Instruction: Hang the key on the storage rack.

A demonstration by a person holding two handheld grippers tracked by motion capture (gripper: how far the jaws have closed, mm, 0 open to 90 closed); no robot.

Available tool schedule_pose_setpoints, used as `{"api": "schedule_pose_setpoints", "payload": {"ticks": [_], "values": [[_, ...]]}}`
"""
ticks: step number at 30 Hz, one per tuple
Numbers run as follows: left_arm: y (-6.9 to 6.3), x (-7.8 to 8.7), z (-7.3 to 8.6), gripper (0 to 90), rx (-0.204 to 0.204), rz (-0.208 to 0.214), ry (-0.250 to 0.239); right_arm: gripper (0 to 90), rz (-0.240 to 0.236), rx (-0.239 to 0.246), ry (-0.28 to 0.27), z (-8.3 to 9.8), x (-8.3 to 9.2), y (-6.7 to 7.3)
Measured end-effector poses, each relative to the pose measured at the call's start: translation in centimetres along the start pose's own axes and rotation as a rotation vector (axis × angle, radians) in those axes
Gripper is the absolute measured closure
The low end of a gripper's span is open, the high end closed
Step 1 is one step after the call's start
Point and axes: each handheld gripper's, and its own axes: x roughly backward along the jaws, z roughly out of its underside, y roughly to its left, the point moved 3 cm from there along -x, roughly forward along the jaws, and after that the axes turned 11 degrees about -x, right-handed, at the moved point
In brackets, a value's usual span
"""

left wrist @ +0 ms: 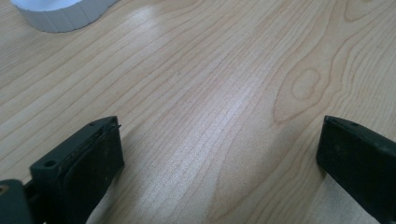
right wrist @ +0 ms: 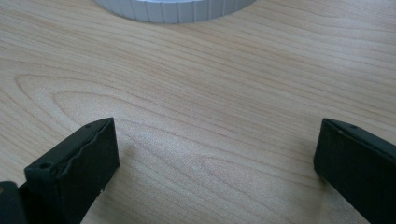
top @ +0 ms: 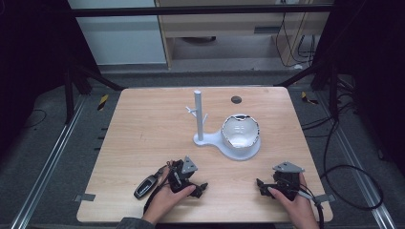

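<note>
On the wooden table [top: 143, 138], the bowl [top: 240, 132] sits on the white stand [top: 210, 140], at one o'clock from the left gripper [top: 197, 187] and eleven o'clock from the nearer right gripper [top: 265, 186]; both gape wide, empty.

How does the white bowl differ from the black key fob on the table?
The bowl is white and round; the key fob is black, slim and far smaller. The bowl sits on the white stand's base; the fob lies on the table beside the left gripper. Neither is held.
</note>
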Motion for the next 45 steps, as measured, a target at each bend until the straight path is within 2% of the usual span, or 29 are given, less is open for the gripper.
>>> {"api": "schedule_pose_setpoints", "payload": {"ticks": [8, 10, 11, 12, 14, 15, 20, 23, 26, 28, 32, 34, 39, 45], "values": [[0.2, 0.2, 0.2, 0.3, -0.028, 0.027, -0.006, 0.4, 0.0, 0.0, 0.0, 0.0, 0.0, 0.0], [0.2, 0.5, 0.1, 5.2, -0.037, 0.034, 0.003, 0.4, 0.0, 0.0, 0.0, 0.0, 0.0, 0.0], [0.1, 0.6, 0.0, 5.0, -0.037, 0.038, -0.002, 0.4, 0.0, 0.0, 0.0, 0.0, 0.0, 0.0], [0.2, 0.8, -0.1, 5.0, -0.034, 0.035, -0.009, 0.4, 0.0, 0.0, 0.0, 0.0, 0.0, 0.0], [0.8, 1.6, -0.6, 5.5, 0.019, 0.036, -0.013, 0.4, 0.0, 0.0, 0.0, 0.0, 0.0, 0.0], [0.8, 1.6, -0.6, 5.7, 0.019, 0.036, -0.013, 0.4, 0.0, 0.0, 0.0, 0.0, 0.0, 0.0], [2.2, 3.2, -1.8, 6.0, -0.006, -0.03, 0.092, 0.4, -0.005, 0.004, 0.001, 0.0, 0.0, 0.0], [3.3, 4.3, -2.5, 5.4, -0.024, -0.052, 0.148, 0.4, -0.007, 0.007, 0.002, 0.0, 0.1, -0.1], [4.5, 5.2, -2.4, 3.5, -0.022, -0.071, 0.231, 0.4, -0.008, 0.008, 0.004, 0.2, 0.2, -0.1], [5.4, 5.8, -2.0, 3.8, -0.006, -0.075, 0.283, 0.4, -0.009, 0.018, 0.002, 0.3, 0.3, -0.2], [6.6, 6.7, -1.6, 3.9, 0.047, -0.082, 0.308, 0.4, -0.014, 0.015, 0.002, 0.4, 0.4, -0.1], [6.9, 7.0, -1.4, 3.7, 0.043, -0.079, 0.324, 0.4, -0.013, 0.015, 0.002, 0.4, 0.4, -0.1], [7.7, 7.2, -0.5, 4.1, 0.063, -0.067, 0.363, 0.4, -0.013, 0.016, 0.001, 0.4, 0.4, -0.1], [8.2, 7.5, 0.4, 8.6, 0.081, -0.055, 0.391, 0.4, -0.015, 0.016, 0.003, 0.4, 0.4, -0.1]]}}
